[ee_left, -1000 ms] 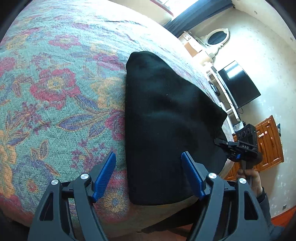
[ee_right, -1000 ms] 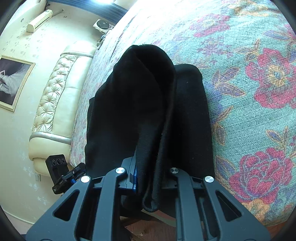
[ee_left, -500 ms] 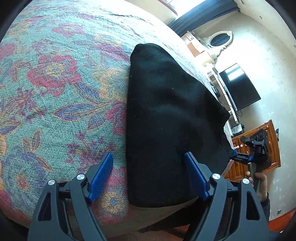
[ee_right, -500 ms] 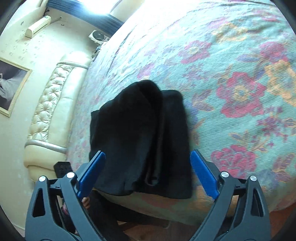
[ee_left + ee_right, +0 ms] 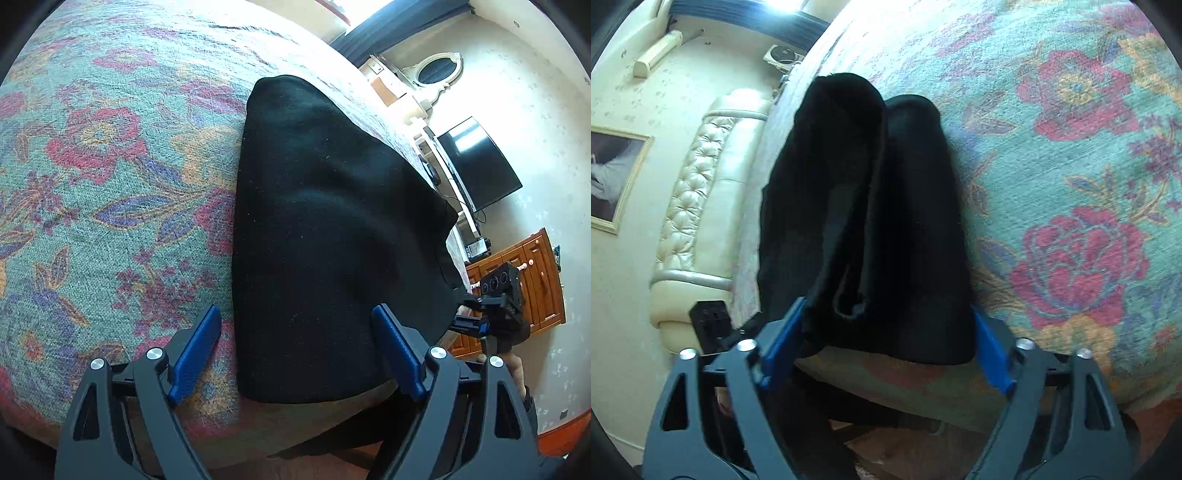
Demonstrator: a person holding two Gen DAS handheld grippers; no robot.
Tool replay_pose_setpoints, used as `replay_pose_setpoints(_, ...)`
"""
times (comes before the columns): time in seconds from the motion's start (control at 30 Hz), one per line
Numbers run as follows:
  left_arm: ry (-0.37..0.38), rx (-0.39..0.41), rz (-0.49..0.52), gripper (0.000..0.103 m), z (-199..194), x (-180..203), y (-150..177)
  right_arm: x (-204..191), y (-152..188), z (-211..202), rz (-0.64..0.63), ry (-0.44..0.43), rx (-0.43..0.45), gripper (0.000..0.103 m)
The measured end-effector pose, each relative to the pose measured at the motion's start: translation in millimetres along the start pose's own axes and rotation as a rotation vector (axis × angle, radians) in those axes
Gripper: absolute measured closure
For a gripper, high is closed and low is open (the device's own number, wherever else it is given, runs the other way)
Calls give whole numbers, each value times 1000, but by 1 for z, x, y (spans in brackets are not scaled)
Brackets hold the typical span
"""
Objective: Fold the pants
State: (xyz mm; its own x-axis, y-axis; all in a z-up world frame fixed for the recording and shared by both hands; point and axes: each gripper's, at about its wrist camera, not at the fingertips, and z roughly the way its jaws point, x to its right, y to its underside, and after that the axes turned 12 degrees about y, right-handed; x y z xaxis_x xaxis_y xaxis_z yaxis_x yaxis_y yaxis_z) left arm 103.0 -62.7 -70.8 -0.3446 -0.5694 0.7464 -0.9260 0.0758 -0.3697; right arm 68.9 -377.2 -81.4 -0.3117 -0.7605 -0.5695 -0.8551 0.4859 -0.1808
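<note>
The black pants (image 5: 332, 236) lie folded in a neat pile near the edge of the bed (image 5: 110, 184), on its flowery cover. The left gripper (image 5: 299, 354) hangs over one corner, its jaws wide and holding nothing. The right gripper (image 5: 886, 354) has its jaws around the pile's end; they have just been closing, maybe to grab it for another fold.
</note>
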Motion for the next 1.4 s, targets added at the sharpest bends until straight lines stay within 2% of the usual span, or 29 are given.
replay_pose_setpoints(0.07,6,-1,-12,17,0,0,0,4,3,-1,-11,-6,2,47)
replay_pose_setpoints(0.17,43,-8,-40,16,2,2,0,19,6,1,10,-56,-1,52)
replay_pose_setpoints(0.3,89,-15,-97,12,5,-6,-1,21,3,3,14,-73,-2,52)
replay_pose_setpoints(0.43,155,-4,-87,11,2,-15,0,27,2,2,14,-89,-3,52)
replay_pose_setpoints(0.53,169,-11,-79,11,1,-17,-1,31,3,2,21,-102,-3,52)
replay_pose_setpoints(0.6,157,-14,-66,11,0,-16,-1,34,2,2,23,-107,-3,51)
replay_pose_setpoints(0.7,81,-16,18,13,4,-1,2,37,3,1,25,-110,-1,51)
replay_pose_setpoints(0.73,33,-13,61,32,5,4,5,37,3,-1,25,-111,-1,51)
replay_pose_setpoints(0.77,6,-17,89,36,6,5,7,38,3,-1,27,-114,-1,51)
replay_pose_setpoints(0.87,31,-2,62,49,1,-2,7,40,2,-3,17,-123,-2,55)
replay_pose_setpoints(0.93,38,0,46,50,0,-5,6,44,3,-4,22,-133,1,58)
replay_pose_setpoints(1.07,6,5,87,48,3,0,10,58,2,0,41,-179,-5,63)
replay_pose_setpoints(1.4,16,10,97,40,2,0,7,66,2,-2,46,-203,-8,65)
